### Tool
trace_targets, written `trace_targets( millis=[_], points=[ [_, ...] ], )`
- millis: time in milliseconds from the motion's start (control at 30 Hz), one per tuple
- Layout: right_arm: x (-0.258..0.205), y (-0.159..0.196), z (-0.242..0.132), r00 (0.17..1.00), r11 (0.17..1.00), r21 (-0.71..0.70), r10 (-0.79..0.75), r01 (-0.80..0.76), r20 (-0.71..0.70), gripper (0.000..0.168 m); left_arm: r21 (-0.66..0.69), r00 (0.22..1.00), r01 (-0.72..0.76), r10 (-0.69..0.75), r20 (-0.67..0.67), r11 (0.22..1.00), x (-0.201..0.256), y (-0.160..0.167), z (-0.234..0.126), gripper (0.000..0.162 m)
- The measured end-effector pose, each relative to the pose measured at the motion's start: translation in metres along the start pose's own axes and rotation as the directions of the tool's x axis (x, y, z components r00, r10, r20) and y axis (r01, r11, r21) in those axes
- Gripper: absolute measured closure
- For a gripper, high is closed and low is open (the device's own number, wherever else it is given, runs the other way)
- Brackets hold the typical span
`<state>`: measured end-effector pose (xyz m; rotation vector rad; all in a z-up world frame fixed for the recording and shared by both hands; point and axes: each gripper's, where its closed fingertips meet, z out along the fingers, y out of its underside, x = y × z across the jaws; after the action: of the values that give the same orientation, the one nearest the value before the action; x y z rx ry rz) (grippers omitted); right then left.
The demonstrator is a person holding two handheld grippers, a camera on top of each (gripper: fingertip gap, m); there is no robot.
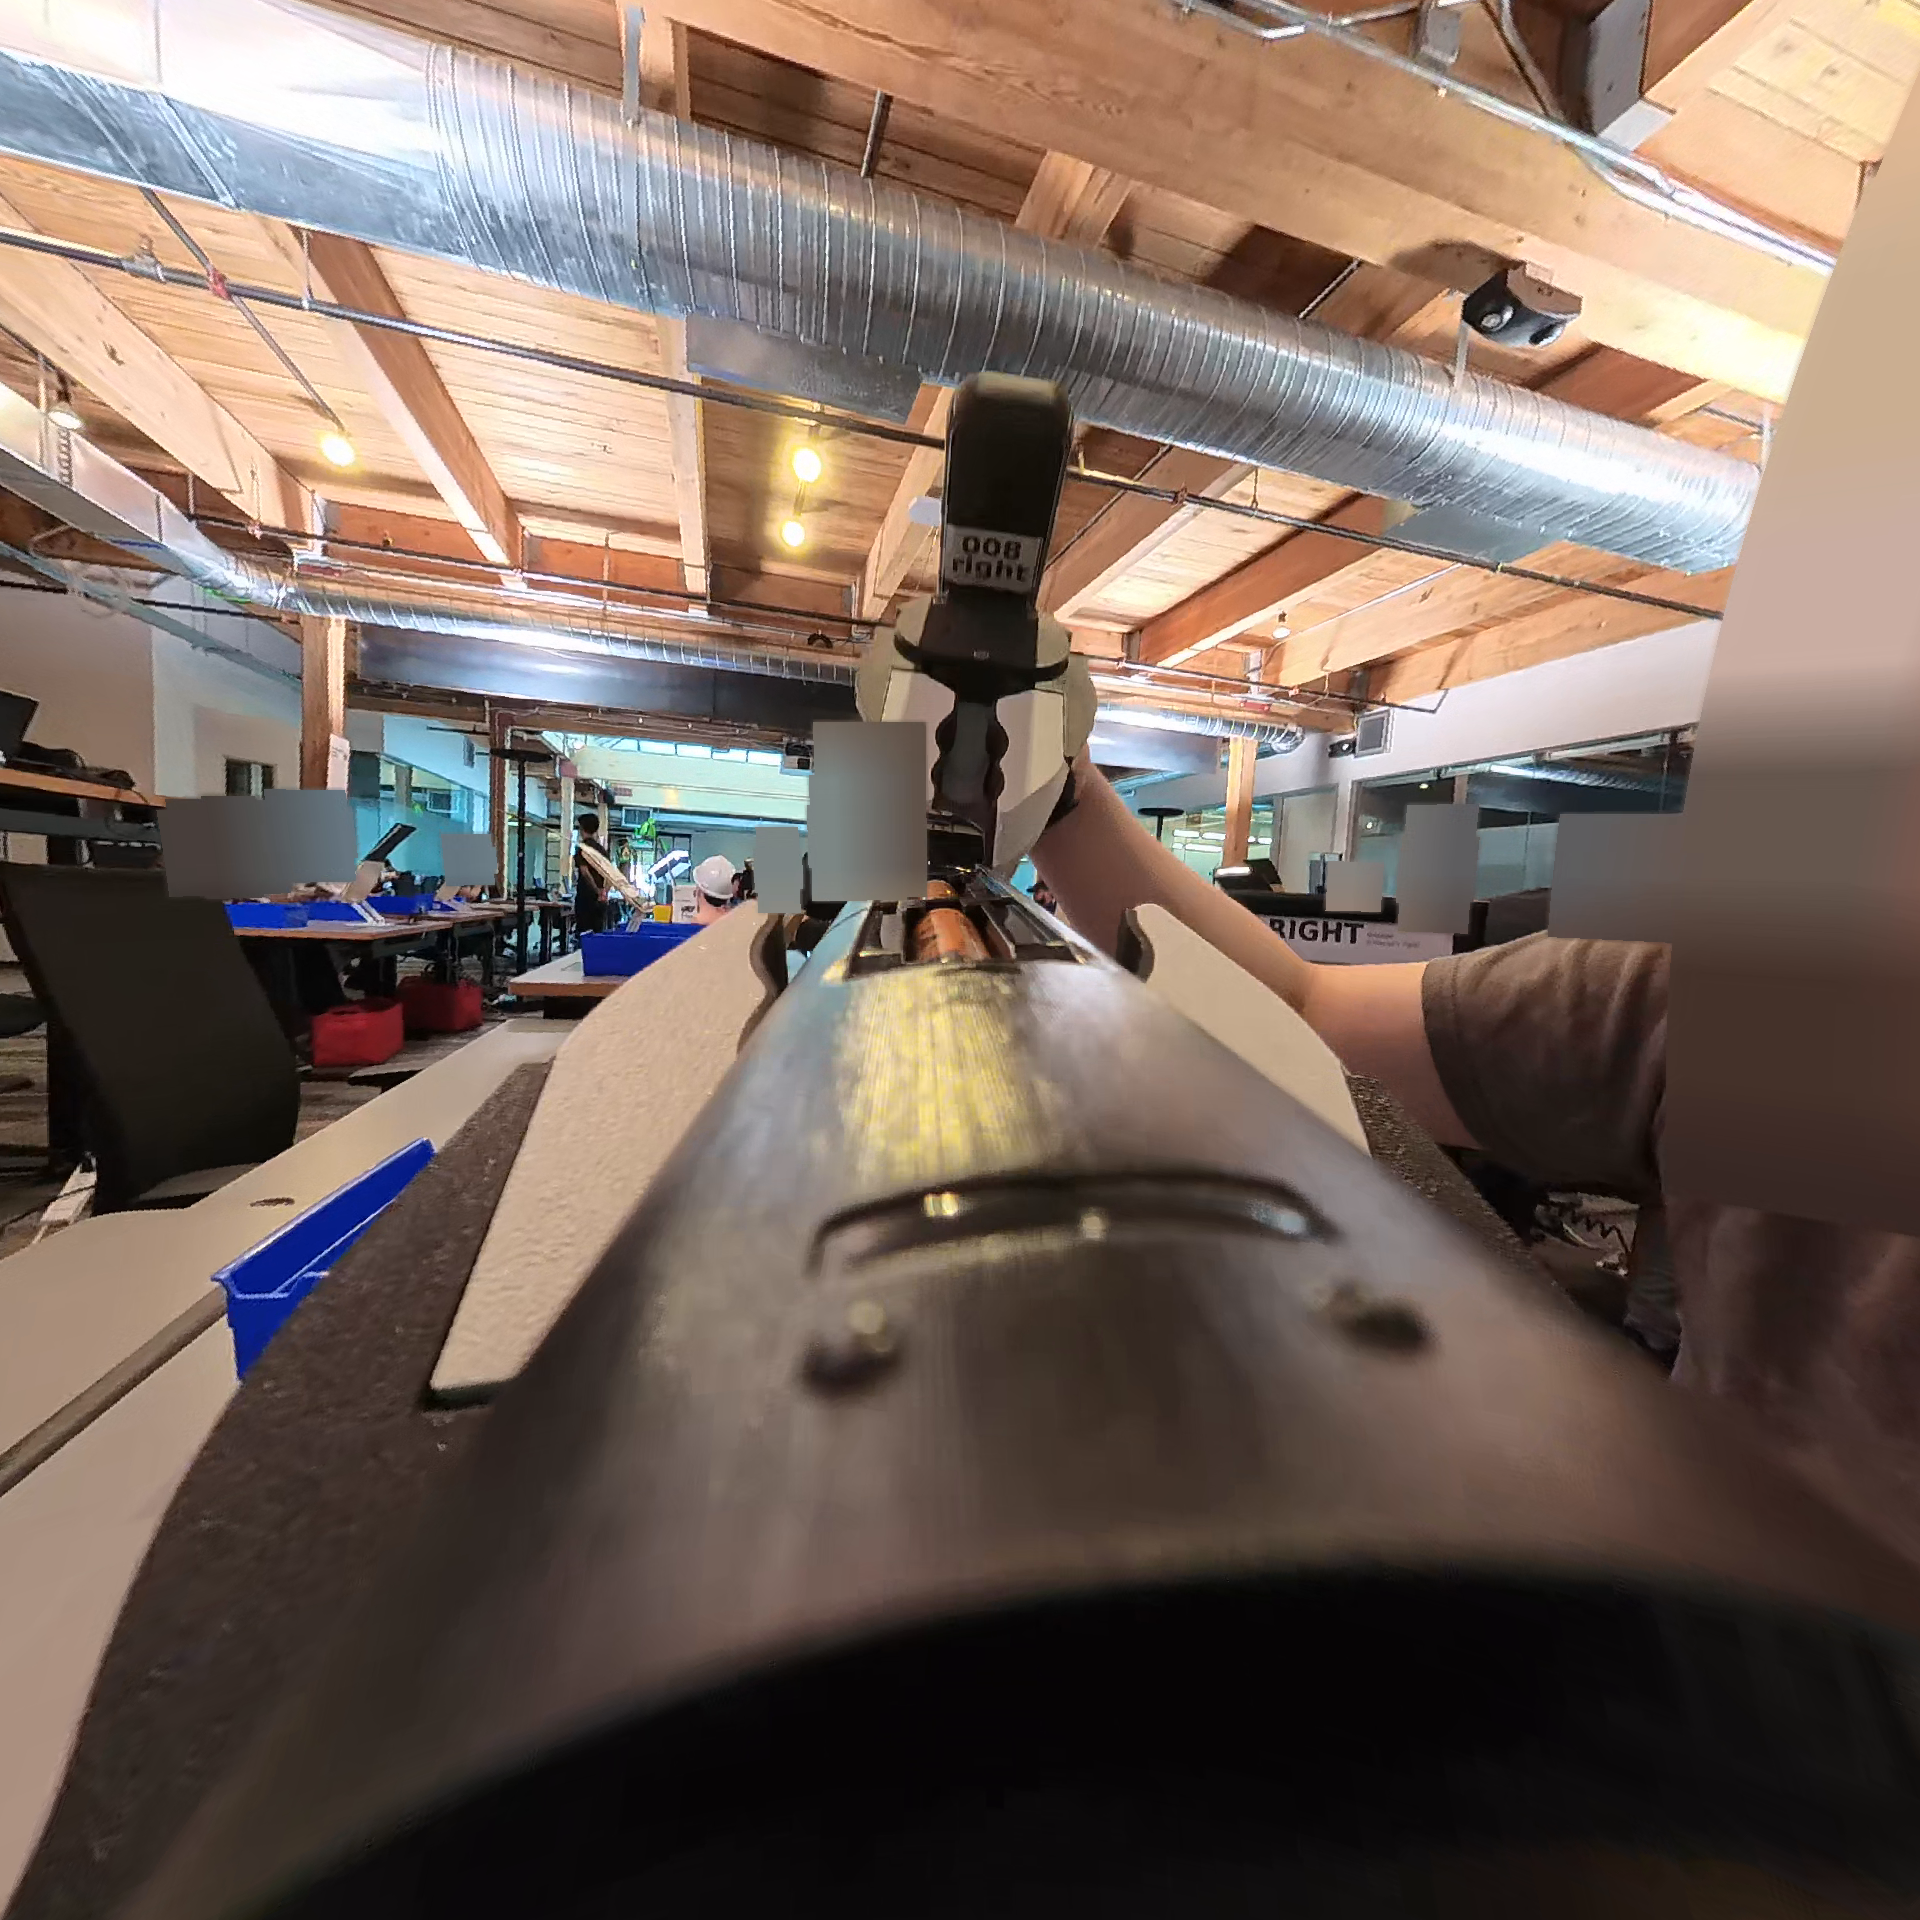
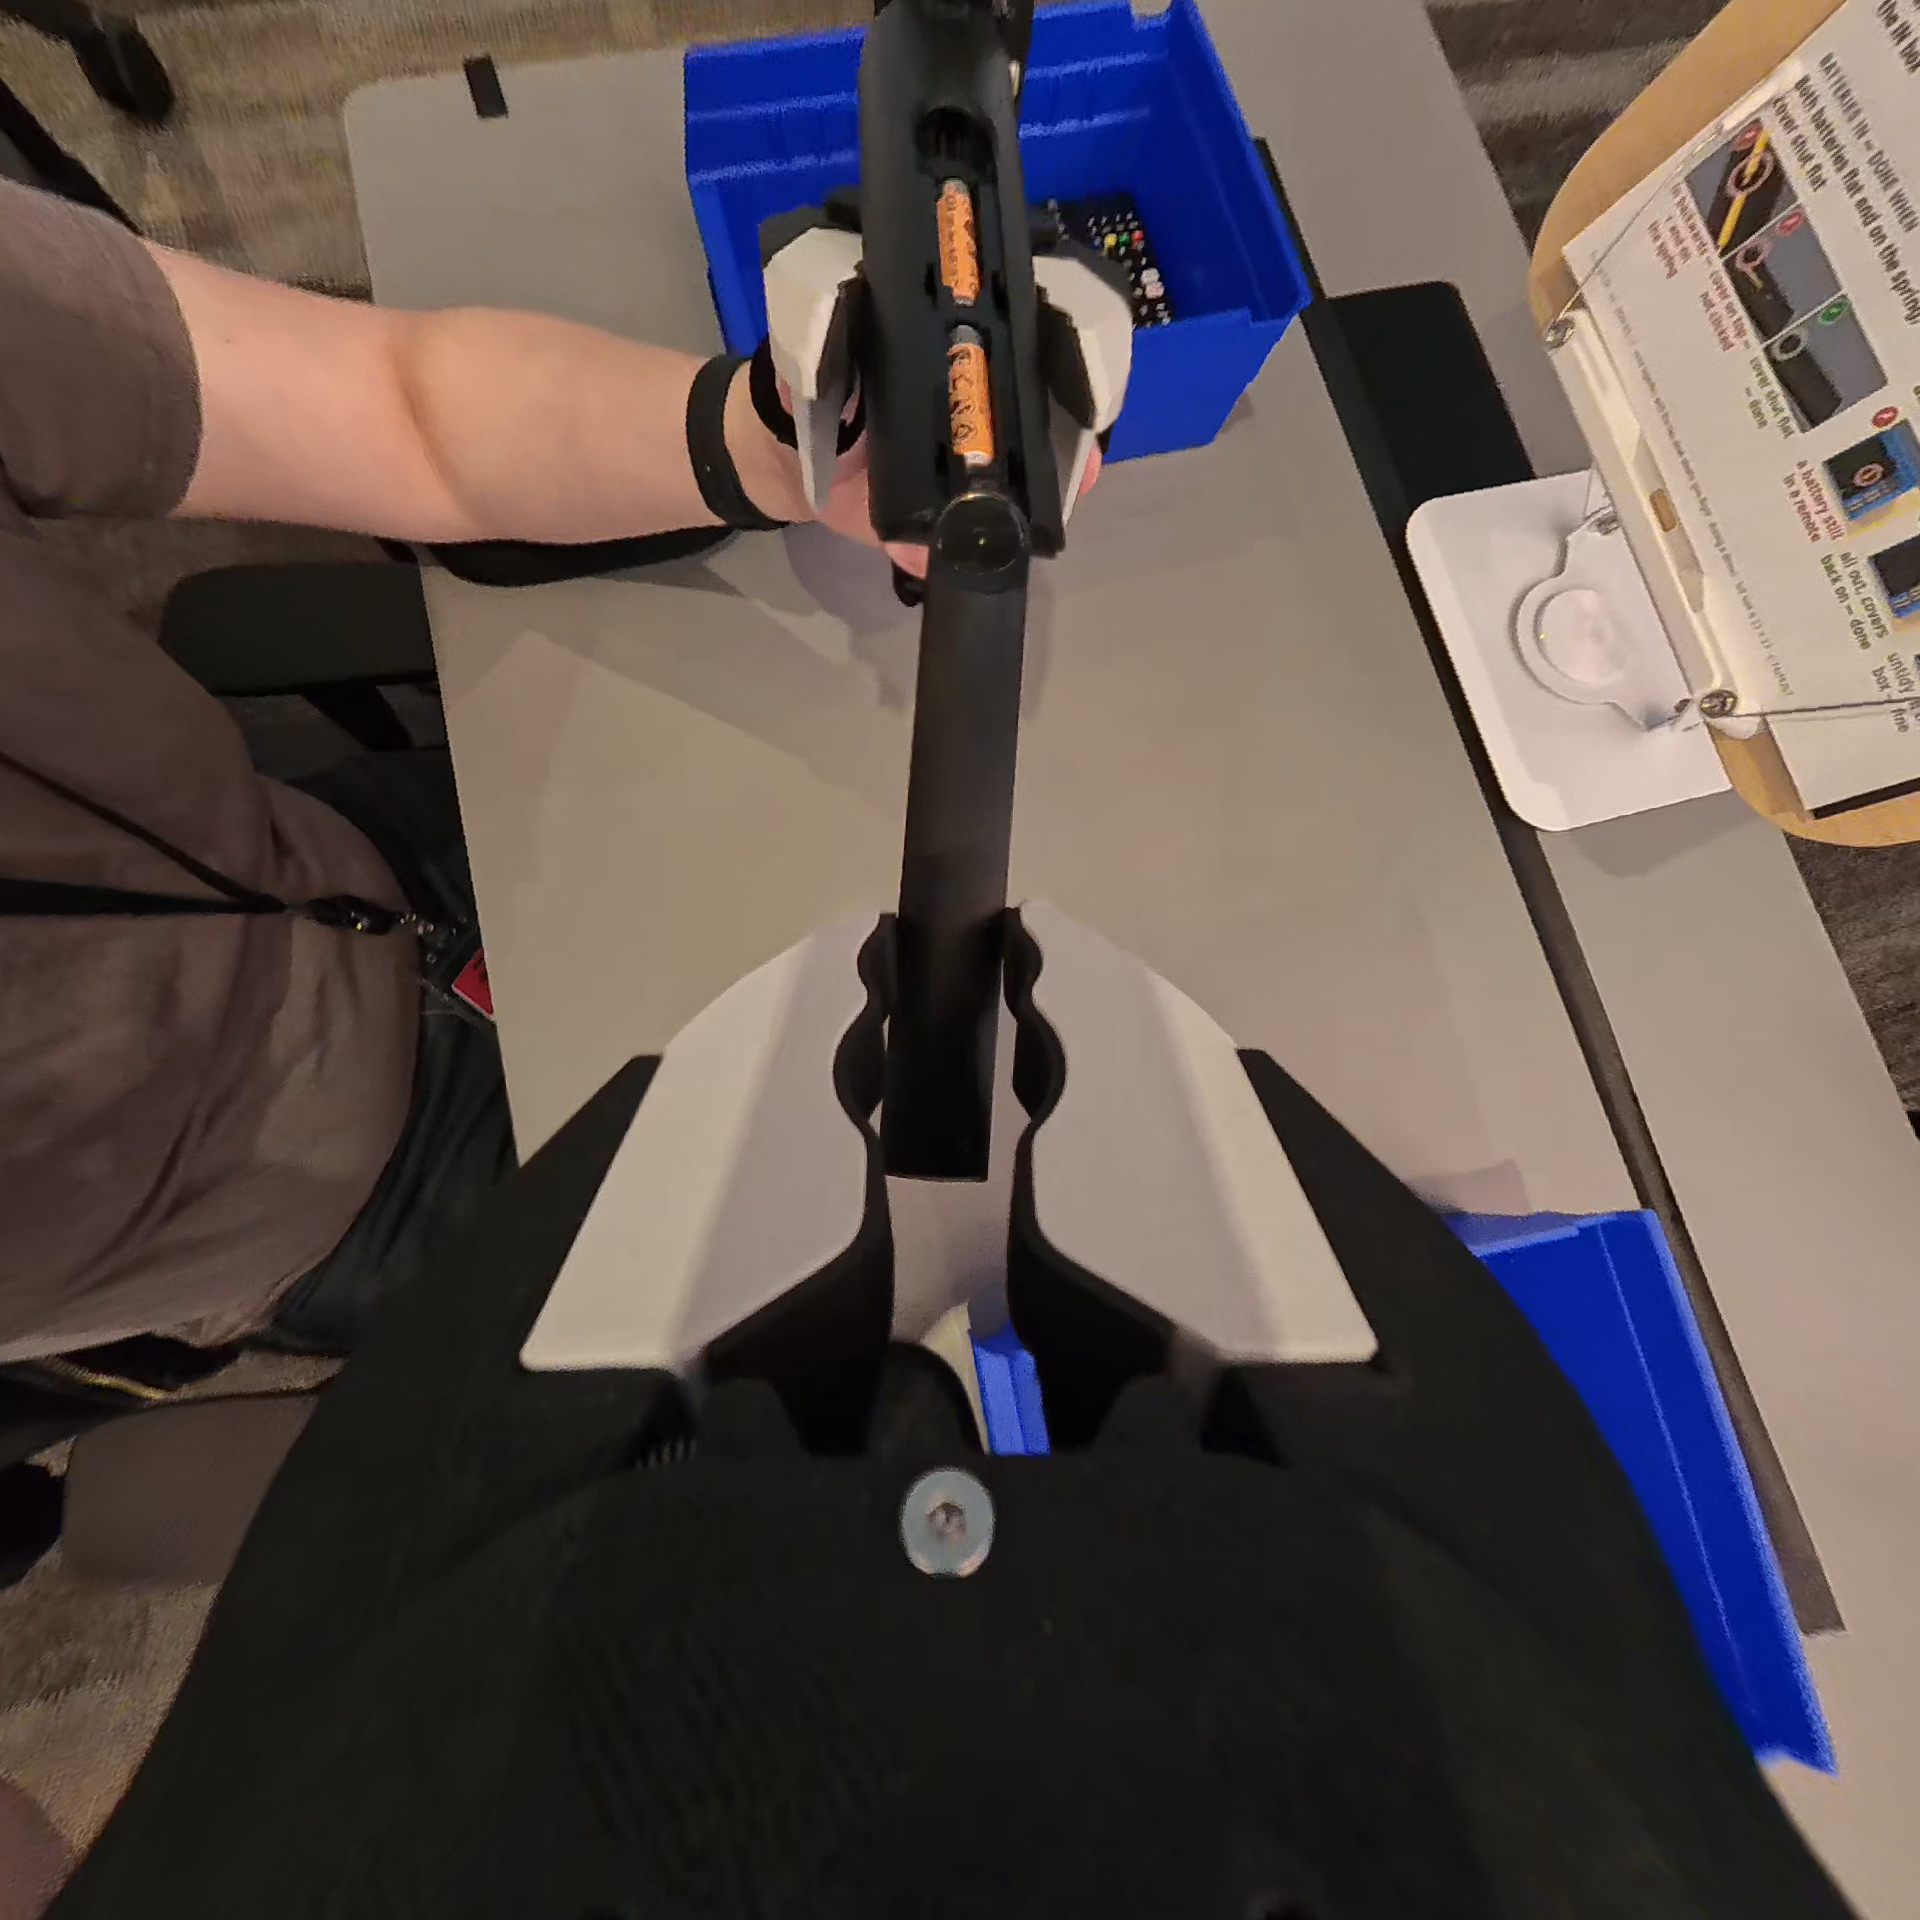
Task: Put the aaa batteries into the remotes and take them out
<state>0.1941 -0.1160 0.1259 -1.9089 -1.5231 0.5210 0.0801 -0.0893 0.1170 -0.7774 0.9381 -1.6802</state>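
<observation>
My left gripper [image 1: 951, 935] is shut on a black remote [image 1: 935, 1299], held back side up. In the right wrist view the remote [image 2: 914, 343] shows an open battery compartment with two orange AAA batteries [image 2: 966, 405] end to end. One battery [image 1: 940, 930] shows in the left wrist view. My right gripper [image 2: 951, 925] is shut on a long black battery cover [image 2: 961, 779]. The cover's far end touches the near end of the remote. The left gripper [image 2: 945, 499] holds the remote above the grey table. The right gripper [image 1: 971, 790] stands over the remote's far end.
A blue bin [image 2: 1195, 156] behind the remote holds another remote with coloured buttons [image 2: 1117, 260]. A second blue bin [image 2: 1662, 1455] is at the lower right. A white tray [image 2: 1475, 665] and an instruction sheet on a wooden board [image 2: 1766, 416] are to the right. A person's arm [image 2: 416, 416] reaches in from the left over the grey table [image 2: 675, 727].
</observation>
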Motion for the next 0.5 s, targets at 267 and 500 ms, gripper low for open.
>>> trace_targets(
  millis=[267,500],
  points=[
    [-0.0029,-0.0022,-0.0089,0.998,0.984,-0.173,-0.033,0.04,0.045,0.147,0.01,1.0,-0.013,0.013,-0.02,1.0,0.0032,0.0049,0.0023,0.101],
    [-0.0021,-0.0087,-0.0058,0.998,0.968,-0.247,-0.04,0.05,0.044,0.147,0.018,1.0,-0.015,0.016,-0.025,1.0,0.0032,0.004,0.0011,0.101]
  ],
)
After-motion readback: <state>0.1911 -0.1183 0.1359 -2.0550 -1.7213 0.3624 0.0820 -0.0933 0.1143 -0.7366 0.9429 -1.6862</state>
